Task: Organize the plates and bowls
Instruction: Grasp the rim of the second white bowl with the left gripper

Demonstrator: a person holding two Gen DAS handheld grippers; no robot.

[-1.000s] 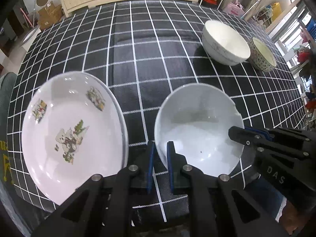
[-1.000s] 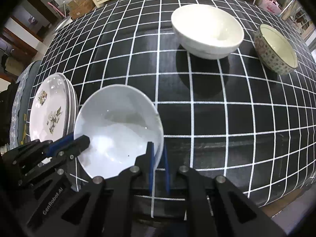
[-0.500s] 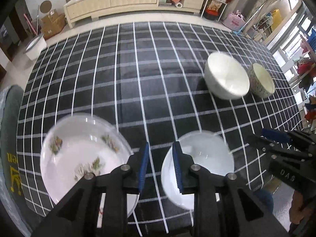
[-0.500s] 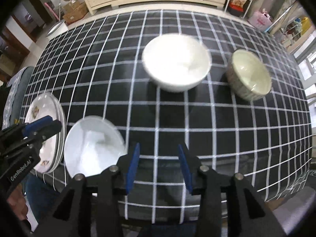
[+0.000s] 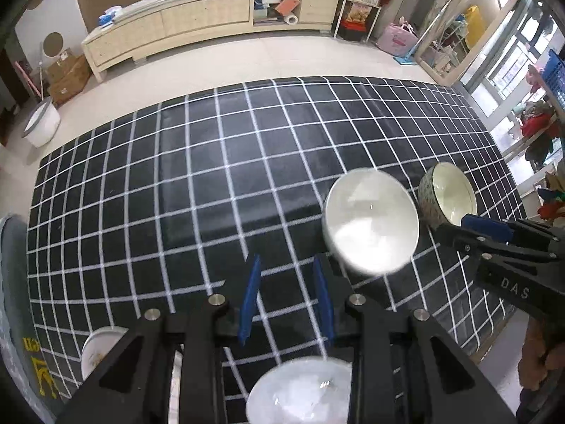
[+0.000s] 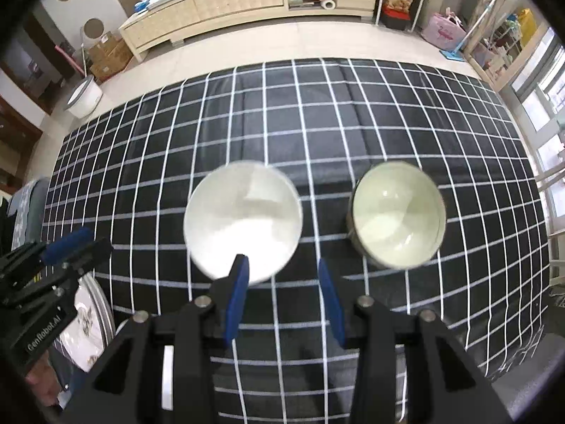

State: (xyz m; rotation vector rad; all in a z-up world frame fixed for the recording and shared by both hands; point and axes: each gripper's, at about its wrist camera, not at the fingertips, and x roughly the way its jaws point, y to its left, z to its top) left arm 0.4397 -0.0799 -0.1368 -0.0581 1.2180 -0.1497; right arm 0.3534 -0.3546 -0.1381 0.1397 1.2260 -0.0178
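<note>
A white bowl (image 5: 370,222) (image 6: 243,222) stands on the black checked table, with a patterned bowl (image 5: 448,194) (image 6: 395,215) to its right. A smaller white bowl (image 5: 300,392) sits near the front edge, below my left gripper (image 5: 286,300), which is open and empty above the table. Cartoon-printed plates (image 5: 99,353) (image 6: 88,321) lie at the front left. My right gripper (image 6: 282,296) is open and empty, raised in front of the two far bowls.
The black checked tablecloth (image 5: 212,183) covers the table. The right gripper's body (image 5: 508,247) shows at the right of the left wrist view. Beyond the table are a long cabinet (image 6: 247,3) and a white bucket (image 5: 42,123) on the floor.
Both grippers let go of the small white bowl's rim, opened, and pulled up and back. The right gripper swung toward the two far bowls.
</note>
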